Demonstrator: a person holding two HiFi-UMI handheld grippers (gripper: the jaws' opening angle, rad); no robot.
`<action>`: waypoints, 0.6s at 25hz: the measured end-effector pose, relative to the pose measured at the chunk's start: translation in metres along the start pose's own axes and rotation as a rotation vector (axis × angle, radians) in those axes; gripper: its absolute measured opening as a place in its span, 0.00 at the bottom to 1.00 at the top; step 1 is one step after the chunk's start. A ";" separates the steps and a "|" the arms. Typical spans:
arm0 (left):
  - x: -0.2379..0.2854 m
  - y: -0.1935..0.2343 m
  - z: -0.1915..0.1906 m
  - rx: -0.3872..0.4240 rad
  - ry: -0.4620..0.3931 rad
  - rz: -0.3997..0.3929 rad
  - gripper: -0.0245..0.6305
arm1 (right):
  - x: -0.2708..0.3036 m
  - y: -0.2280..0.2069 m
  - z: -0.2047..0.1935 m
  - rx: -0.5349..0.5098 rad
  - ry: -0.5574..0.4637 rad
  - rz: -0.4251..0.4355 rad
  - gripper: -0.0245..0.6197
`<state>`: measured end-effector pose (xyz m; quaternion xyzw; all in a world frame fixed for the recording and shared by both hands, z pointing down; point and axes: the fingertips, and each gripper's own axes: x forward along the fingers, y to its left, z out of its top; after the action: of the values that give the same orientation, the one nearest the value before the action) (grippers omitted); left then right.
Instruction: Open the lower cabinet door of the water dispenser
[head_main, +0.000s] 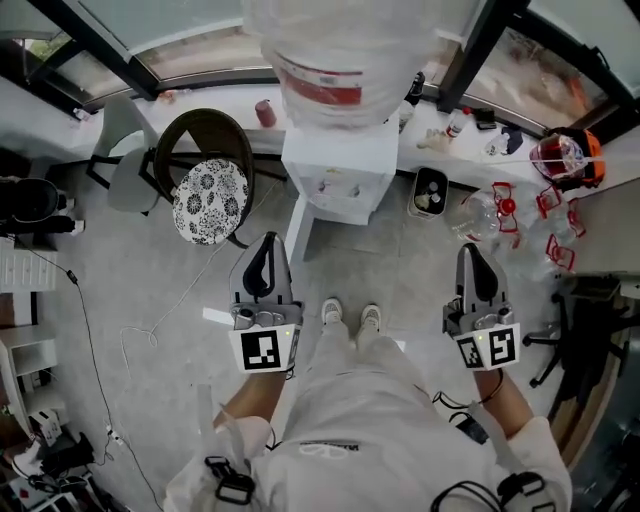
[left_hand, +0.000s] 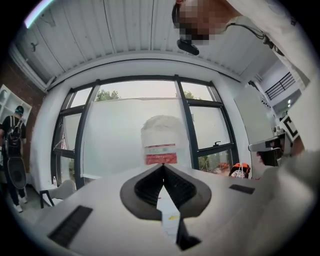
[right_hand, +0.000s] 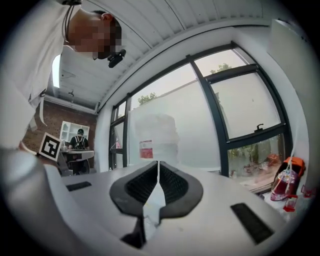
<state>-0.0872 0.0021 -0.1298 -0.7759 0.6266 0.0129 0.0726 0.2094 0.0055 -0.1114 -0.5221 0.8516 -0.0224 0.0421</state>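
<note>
The white water dispenser (head_main: 340, 170) stands straight ahead of my feet, with a large clear bottle (head_main: 335, 60) bearing a red label on top. From this steep angle its lower cabinet door is hardly visible. My left gripper (head_main: 265, 252) and right gripper (head_main: 472, 256) are held level on either side of my legs, short of the dispenser and touching nothing. In the left gripper view the jaws (left_hand: 163, 166) meet with nothing between them, and the bottle (left_hand: 161, 140) shows beyond. In the right gripper view the jaws (right_hand: 158, 162) are likewise closed and empty, aimed toward the bottle (right_hand: 152, 137).
A chair with a floral cushion (head_main: 210, 200) stands left of the dispenser. A small bin (head_main: 430, 192) sits to its right, then clear bottles and red holders (head_main: 505, 212) on the floor. A cable (head_main: 150, 330) trails at left. A person (left_hand: 12, 135) stands far off.
</note>
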 end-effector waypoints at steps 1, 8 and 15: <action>-0.001 -0.002 0.002 -0.005 0.000 -0.003 0.04 | -0.005 -0.002 0.003 0.002 0.000 -0.015 0.07; -0.007 -0.024 0.018 0.002 -0.022 -0.025 0.04 | -0.031 -0.007 0.010 -0.031 -0.006 -0.049 0.07; 0.003 -0.033 0.031 0.002 -0.029 -0.038 0.04 | -0.032 -0.019 0.027 -0.053 -0.015 -0.073 0.06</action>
<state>-0.0523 0.0098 -0.1572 -0.7872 0.6107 0.0221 0.0825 0.2432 0.0253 -0.1356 -0.5538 0.8319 0.0028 0.0339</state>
